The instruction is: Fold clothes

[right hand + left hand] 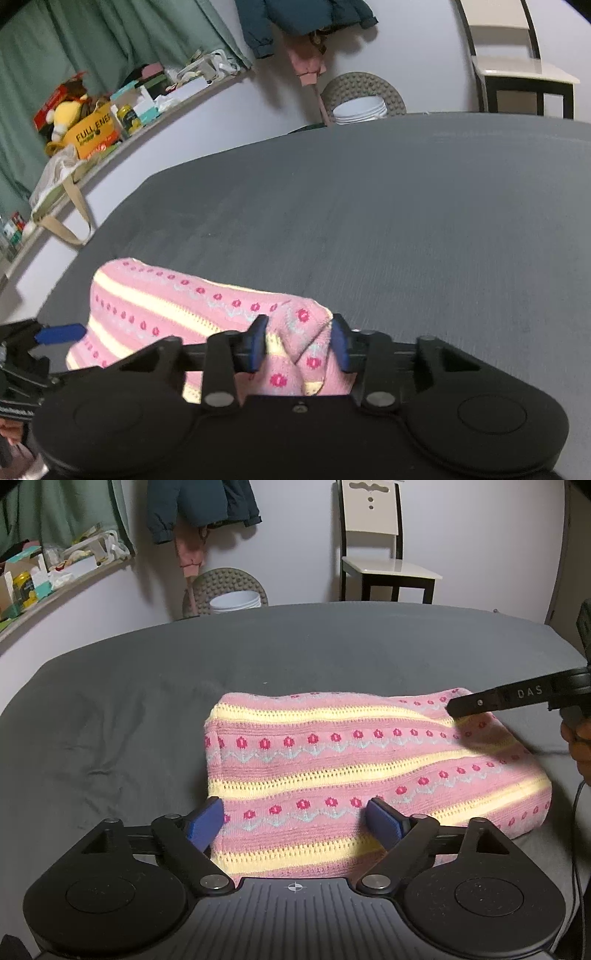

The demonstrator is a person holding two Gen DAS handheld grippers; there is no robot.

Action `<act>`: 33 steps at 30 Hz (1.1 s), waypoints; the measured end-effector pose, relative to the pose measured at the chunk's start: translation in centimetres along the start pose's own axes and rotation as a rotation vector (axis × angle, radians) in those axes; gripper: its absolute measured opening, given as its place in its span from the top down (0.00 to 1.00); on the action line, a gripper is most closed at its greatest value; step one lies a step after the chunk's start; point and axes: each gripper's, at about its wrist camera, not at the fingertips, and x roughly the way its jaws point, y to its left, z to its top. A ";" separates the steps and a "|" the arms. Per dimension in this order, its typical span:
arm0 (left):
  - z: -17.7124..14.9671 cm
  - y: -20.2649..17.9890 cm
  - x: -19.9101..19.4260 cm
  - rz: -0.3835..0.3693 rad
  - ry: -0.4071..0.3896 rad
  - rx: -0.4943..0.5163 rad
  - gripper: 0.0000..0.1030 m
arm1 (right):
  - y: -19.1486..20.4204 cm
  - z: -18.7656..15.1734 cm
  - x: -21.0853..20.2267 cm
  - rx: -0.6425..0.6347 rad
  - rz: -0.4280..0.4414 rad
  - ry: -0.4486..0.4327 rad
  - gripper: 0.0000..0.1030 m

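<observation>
A pink knitted sweater (351,771) with yellow stripes and red flower rows lies folded into a thick rectangle on the grey bed (129,709). My left gripper (295,821) is open, its blue pads (205,823) spread wide over the sweater's near edge with nothing pinched. In the right wrist view my right gripper (299,343) is shut on a bunched corner of the sweater (166,306), and fabric fills the gap between its pads. From the left wrist view, the right gripper's black finger (480,703) reaches over the sweater's far right corner, with a hand behind it.
A chair (384,565) stands beyond the bed's far edge, beside a white bucket (234,603). A cluttered ledge (110,122) runs along the left wall under green curtains. Jackets (199,509) hang on the wall. A cable (576,812) trails at the right.
</observation>
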 end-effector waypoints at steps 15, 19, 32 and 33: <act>-1.3 -0.4 -1.1 0.004 -0.039 0.039 0.15 | 5.0 1.4 -2.3 -0.300 -0.029 -0.074 0.46; -2.3 -1.1 -2.6 -0.001 -0.106 0.115 0.15 | 10.8 3.6 -0.8 -0.475 0.147 -0.003 0.43; -4.9 -1.9 -3.3 -0.118 -0.131 0.192 0.15 | 17.4 9.4 13.3 -0.490 0.313 0.460 0.70; -5.0 -1.9 -2.8 -0.115 -0.106 0.189 0.15 | 17.2 9.2 13.8 -0.469 0.301 0.473 0.74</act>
